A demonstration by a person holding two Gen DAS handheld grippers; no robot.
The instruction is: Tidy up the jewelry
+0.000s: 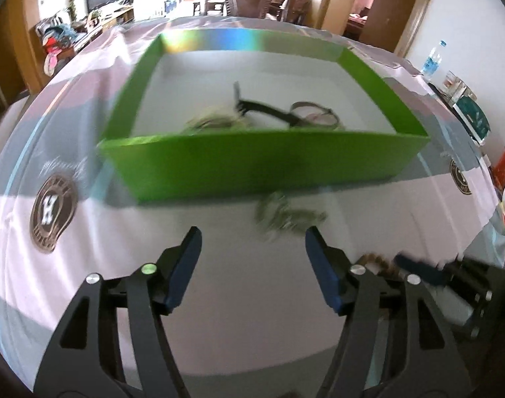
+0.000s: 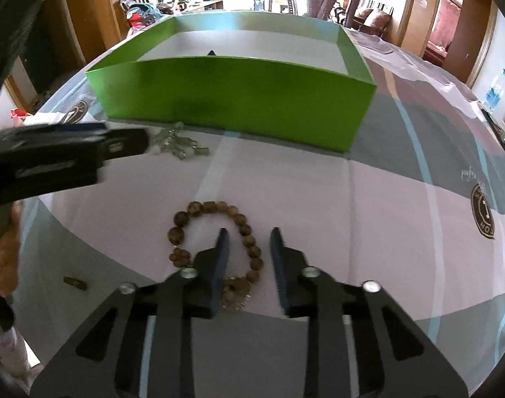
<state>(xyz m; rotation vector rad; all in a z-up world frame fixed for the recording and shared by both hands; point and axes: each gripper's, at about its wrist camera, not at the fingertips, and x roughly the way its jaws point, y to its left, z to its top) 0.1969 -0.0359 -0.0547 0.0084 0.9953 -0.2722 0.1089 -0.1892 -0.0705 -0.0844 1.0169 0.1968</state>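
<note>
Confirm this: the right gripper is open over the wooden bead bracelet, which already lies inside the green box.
Not quite. The right gripper is open over the wooden bead bracelet, but the bracelet lies on the tablecloth in front of the green box, not inside it. The right wrist view shows this.

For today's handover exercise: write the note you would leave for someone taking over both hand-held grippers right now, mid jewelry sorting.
Left hand-held gripper: open, empty, aimed at the silvery chain cluster lying on the cloth before the green cardboard box.
Right hand-held gripper: open, straddling one side of the brown wooden bead bracelet, not closed.
Done: several pieces, one a black strap, lie in the box.
Left: chain cluster, bracelet, small brass piece.
</note>
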